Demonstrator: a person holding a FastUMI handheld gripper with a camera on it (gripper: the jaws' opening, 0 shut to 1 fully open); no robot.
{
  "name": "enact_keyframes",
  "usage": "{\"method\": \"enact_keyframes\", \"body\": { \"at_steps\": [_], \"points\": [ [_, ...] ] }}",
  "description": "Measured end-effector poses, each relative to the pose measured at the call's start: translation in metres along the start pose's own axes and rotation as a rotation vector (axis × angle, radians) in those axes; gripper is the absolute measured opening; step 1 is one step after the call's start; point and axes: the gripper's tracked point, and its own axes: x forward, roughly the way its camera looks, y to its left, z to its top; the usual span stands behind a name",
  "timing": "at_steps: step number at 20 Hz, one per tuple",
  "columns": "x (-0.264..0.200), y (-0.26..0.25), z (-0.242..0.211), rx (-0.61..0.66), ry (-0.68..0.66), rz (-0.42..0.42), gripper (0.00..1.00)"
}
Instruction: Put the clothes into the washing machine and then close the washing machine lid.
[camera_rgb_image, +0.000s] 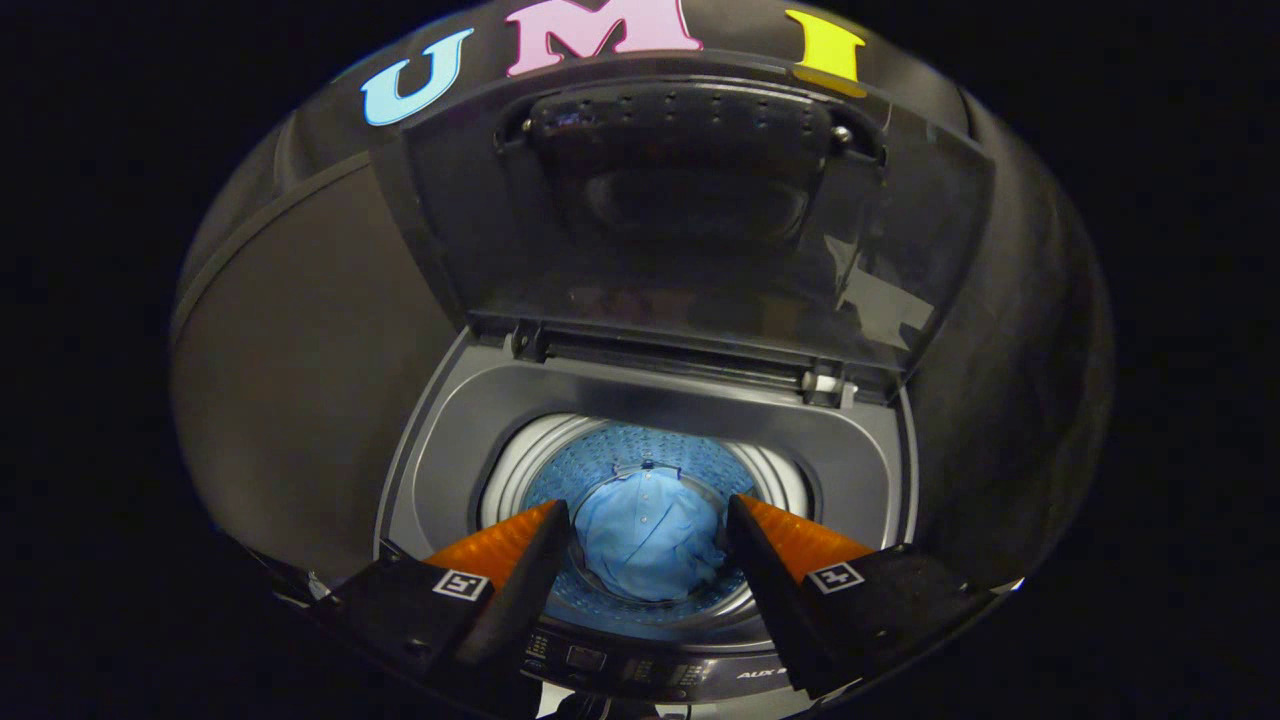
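Gripper (648, 520) hangs over the washer (440, 450), fingers (520, 545) spread wide w/ nothing between the pads. Orange finger bodies, black tips, small square markers on the black mounts.

Shirt (645, 540), light blue, lies crumpled in the drum (640, 450) well below and beyond the fingers, showing in the gap between them. Looks like a buttoned shirt, bunched into a rounded heap, folds soft. Judging by that: light, limp, no stiffness, won't slip much on rubbery pads but drapes and trails if lifted. Clothes part seems done, so no need to take it again; if it had to be moved, pinch a raised fold near the heap's top, not a flat patch.

Drum: perforated wall, bluish sheen, pale ring around the mouth. Washer top is grey plastic, smooth, rounded rectangular opening. Control strip sits just under the fingers, at the near edge.

Lid (690, 210) stands open beyond the fingers, tilted back on two hinges at the far edge of the opening. Dark tinted panel, glossy, reflections on it; a moulded black handle part w/ small holes near its top edge. Rigid, prob. moderately heavy, swings on the hinges. Best hold, I'd say: the top free edge or the handle, then pull fwd and down. Glossy face could slip under the pads, so hook the edge rather than push flat.
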Motion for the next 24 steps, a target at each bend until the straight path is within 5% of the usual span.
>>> {"method": "enact_keyframes", "body": {
  "at_steps": [18,24],
  "points": [
    [-0.094,0.005,0.198,0.031,-0.345,-0.032,0.99],
    [-0.079,0.005,0.269,0.033,-0.421,-0.029,0.99]
  ]
}}
